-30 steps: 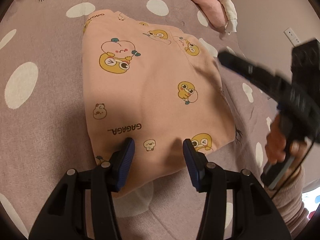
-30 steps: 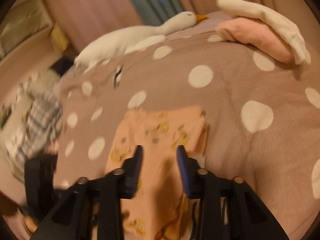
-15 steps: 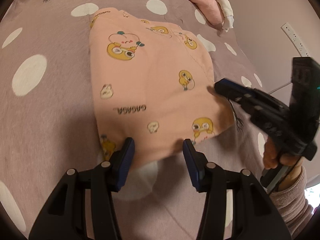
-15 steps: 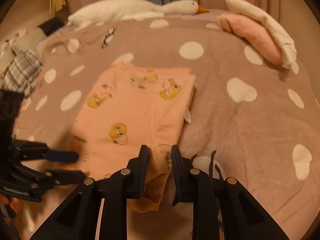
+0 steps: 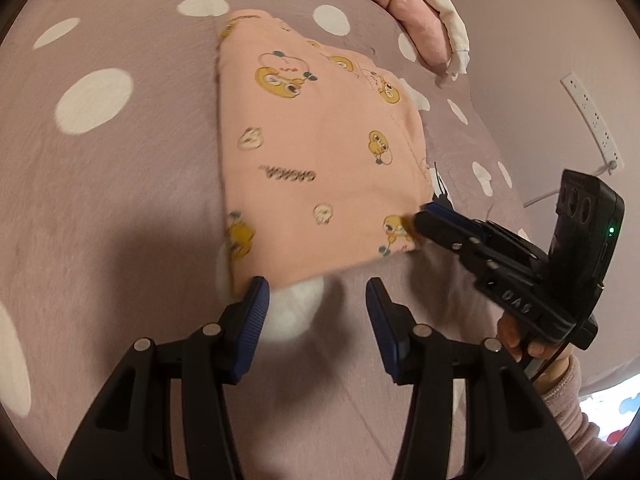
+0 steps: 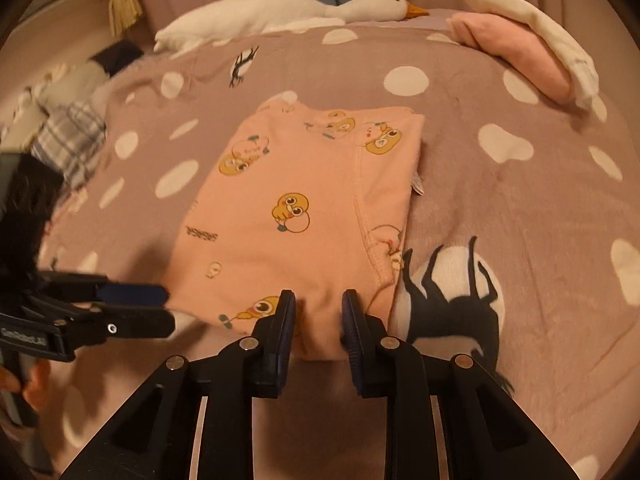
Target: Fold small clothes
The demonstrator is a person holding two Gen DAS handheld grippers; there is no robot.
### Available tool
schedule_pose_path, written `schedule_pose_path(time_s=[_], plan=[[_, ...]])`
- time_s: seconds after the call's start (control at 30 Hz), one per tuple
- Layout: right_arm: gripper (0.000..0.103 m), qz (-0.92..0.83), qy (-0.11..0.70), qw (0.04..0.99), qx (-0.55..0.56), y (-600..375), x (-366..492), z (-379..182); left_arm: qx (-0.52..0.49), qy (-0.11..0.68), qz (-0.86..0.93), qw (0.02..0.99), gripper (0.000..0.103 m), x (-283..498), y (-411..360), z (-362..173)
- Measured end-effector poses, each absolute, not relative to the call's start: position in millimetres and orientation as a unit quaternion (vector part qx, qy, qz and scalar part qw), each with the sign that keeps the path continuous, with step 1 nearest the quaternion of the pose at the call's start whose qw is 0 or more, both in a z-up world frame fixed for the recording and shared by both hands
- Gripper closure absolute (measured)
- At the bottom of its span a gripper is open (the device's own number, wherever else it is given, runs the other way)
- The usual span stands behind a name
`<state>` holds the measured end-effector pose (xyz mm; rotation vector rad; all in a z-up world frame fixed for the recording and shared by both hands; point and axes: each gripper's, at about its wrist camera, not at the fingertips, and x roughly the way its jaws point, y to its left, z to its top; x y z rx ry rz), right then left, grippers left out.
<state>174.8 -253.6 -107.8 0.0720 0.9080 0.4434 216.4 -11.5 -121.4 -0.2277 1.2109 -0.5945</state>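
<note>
A folded peach garment (image 5: pixel 320 160) (image 6: pixel 304 200) with yellow duck prints lies flat on the dotted bedspread (image 5: pixel 120 200). My left gripper (image 5: pixel 318 300) stands open just short of its near edge, the left fingertip (image 5: pixel 260 292) touching the near left corner, with only bedspread between the fingers. In the right wrist view, my left gripper (image 6: pixel 166 306) comes in from the left at the garment's edge. My right gripper (image 6: pixel 318 312) is shut on the garment's near right corner, where fabric bunches between the pads. The left wrist view shows my right gripper (image 5: pixel 428 216) at that same corner, held by a hand (image 5: pixel 520 340).
A pink and white pile of folded clothes (image 6: pixel 520 52) (image 5: pixel 420 24) lies at the far right of the bed. A plush goose (image 6: pixel 280 12) stretches along the far edge. Plaid clothing (image 6: pixel 68 140) sits at the left. A socket strip (image 5: pixel 592 120) is on the wall.
My left gripper drew back, so the garment's near edge now lies just beyond its fingertips. My right gripper came down to the near right corner and its jaws narrowed onto the fabric.
</note>
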Motion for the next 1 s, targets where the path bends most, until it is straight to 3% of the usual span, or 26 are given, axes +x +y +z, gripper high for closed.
schedule_pose_path(time_s=[0.2, 0.33, 0.47, 1.0], plan=[[0.078, 0.226, 0.419, 0.875, 0.085, -269, 155, -98, -0.088, 0.544, -0.246, 0.798, 0.049, 212, 3, -112], [0.065, 0.244, 0.424, 0.86, 0.142, -276, 152, -100, -0.096, 0.536, -0.236, 0.805, 0.048, 222, 8, -107], [0.064, 0.238, 0.433, 0.856, 0.153, -277, 150, -107, -0.091, 0.534, -0.225, 0.81, 0.04, 227, 6, -105], [0.063, 0.25, 0.398, 0.872, 0.139, -267, 144, -96, -0.061, 0.515, -0.214, 0.828, 0.041, 259, -7, -96]])
